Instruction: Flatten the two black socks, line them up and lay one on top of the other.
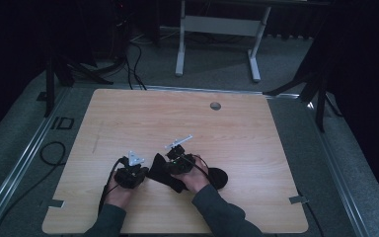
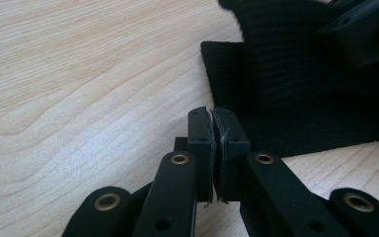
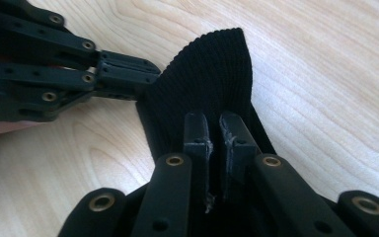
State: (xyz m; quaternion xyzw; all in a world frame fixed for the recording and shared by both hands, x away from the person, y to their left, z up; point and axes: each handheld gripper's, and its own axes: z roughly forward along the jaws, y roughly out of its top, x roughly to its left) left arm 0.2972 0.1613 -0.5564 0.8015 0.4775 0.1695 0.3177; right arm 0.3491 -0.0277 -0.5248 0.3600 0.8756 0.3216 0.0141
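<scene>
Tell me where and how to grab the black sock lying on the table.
Take the sock at its ribbed cuff, the straight free edge lying flat on the table. Come in low from the left gripper side, one jaw sliding under the edge; the cloth is thin and limp, so pinch the edge.

Both forearms wear dark grey-green sleeves (image 1: 217, 210). The left gripper (image 1: 137, 174) is black, topped at twelve o'clock by a grey three-cornered plate (image 1: 135, 158), a black cable (image 1: 107, 185) trailing. The right gripper (image 3: 216, 129) shows brass-coloured rivets (image 3: 174, 160) on black links.
</scene>
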